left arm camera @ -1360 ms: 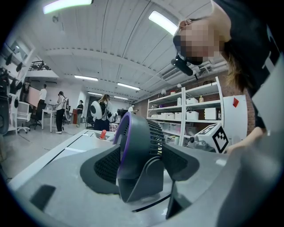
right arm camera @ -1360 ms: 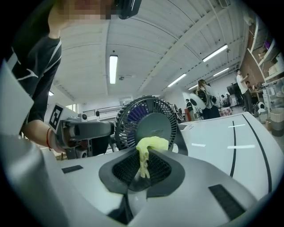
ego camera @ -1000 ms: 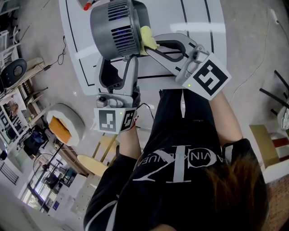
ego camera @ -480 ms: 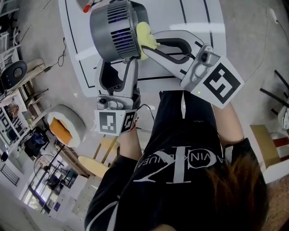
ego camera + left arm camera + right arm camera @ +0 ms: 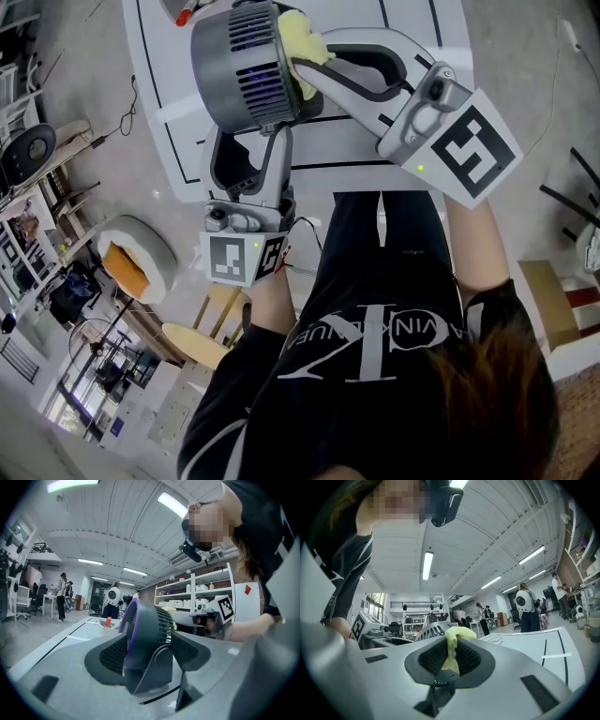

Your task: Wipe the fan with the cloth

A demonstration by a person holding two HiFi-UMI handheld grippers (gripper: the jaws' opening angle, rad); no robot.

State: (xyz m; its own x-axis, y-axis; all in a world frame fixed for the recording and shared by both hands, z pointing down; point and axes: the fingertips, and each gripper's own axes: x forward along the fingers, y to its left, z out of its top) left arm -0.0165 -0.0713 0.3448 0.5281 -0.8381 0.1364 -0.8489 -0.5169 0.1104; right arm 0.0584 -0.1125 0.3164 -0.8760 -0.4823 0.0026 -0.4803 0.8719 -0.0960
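Over the last second the right gripper (image 5: 307, 67) has climbed from the side of the fan head to its far upper rim, carrying the crumpled yellow cloth (image 5: 294, 36) with it, and its marker cube has swung out to the right. The left gripper (image 5: 251, 150) has barely shifted.

The dark grey round desk fan with a slatted grille and a purple inner ring (image 5: 246, 64) stands upright on the white table with thin black lines (image 5: 417, 28), near the table edge closest to the person. In the left gripper view, the left gripper (image 5: 150, 663) has its two dark pads pressed against either side of the fan (image 5: 146, 626) at its stand, clamped on it from below the head. In the right gripper view, the right gripper (image 5: 450, 662) has its pads closed together on the cloth (image 5: 453, 637), which pokes up in a fold between them; just behind it shows the curved grille of the fan (image 5: 427, 631). From the head view, the cloth touches the fan's back edge at the top.

A small red-capped object (image 5: 185, 9) lies on the table beyond the fan, also seen in the left gripper view (image 5: 108, 620). The person's black printed T-shirt (image 5: 375, 356) fills the lower part of the head view.
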